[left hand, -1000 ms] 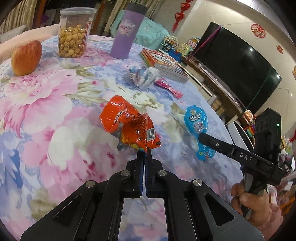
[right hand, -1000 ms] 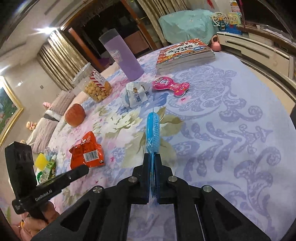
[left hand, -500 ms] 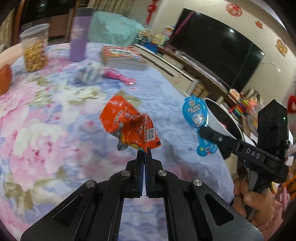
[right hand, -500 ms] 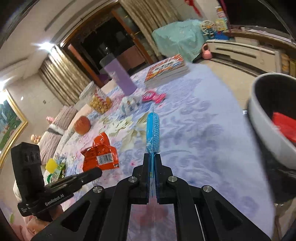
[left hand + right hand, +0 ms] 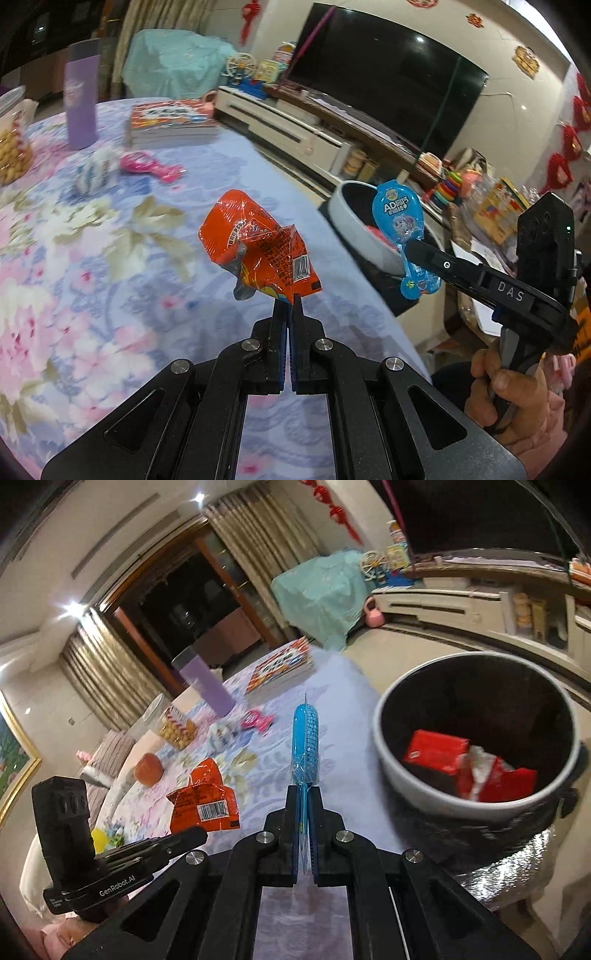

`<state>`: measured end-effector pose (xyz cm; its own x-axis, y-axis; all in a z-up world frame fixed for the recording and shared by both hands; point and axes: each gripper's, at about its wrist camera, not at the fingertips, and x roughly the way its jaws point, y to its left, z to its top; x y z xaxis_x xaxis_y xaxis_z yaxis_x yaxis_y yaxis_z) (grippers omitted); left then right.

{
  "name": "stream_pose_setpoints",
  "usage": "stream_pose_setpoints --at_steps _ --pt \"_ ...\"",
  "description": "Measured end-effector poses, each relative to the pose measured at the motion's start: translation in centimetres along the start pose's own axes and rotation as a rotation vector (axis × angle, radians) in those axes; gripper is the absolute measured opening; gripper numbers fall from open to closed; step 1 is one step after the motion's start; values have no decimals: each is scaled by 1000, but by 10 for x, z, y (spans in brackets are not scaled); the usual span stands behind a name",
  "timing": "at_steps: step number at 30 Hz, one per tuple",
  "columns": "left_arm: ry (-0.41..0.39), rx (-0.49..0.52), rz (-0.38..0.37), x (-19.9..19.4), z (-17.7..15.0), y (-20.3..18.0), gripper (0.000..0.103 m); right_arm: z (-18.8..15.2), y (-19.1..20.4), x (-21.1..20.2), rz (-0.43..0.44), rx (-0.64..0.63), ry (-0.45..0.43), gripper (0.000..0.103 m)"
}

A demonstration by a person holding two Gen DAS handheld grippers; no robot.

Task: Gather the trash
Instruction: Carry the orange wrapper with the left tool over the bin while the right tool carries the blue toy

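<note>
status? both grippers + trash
Left gripper shut on orange snack wrapper. Right gripper shut on blue candy package. Trash bin beside the table, red wrappers inside. Nothing in the way.

– What sort of place is this?
– A home's living room. A large black flat-screen television [image 5: 384,81] fills the upper right of the left wrist view, above a long cream media cabinet [image 5: 291,129] crowded with toys.
– Anything else?
– Red paper ornaments [image 5: 526,61] on the wall, gold pleated curtains [image 5: 107,675] at left of the right wrist view, a floral tablecloth [image 5: 92,236].
</note>
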<state>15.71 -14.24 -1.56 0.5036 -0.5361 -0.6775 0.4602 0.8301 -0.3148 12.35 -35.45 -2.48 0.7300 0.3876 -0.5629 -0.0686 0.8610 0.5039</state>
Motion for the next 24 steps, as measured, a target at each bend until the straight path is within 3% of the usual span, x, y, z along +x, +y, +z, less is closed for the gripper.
stream_pose_setpoints --at_steps 24 --pt "39 176 -104 49 38 -96 1 18 -80 -61 -145 91 -107 4"
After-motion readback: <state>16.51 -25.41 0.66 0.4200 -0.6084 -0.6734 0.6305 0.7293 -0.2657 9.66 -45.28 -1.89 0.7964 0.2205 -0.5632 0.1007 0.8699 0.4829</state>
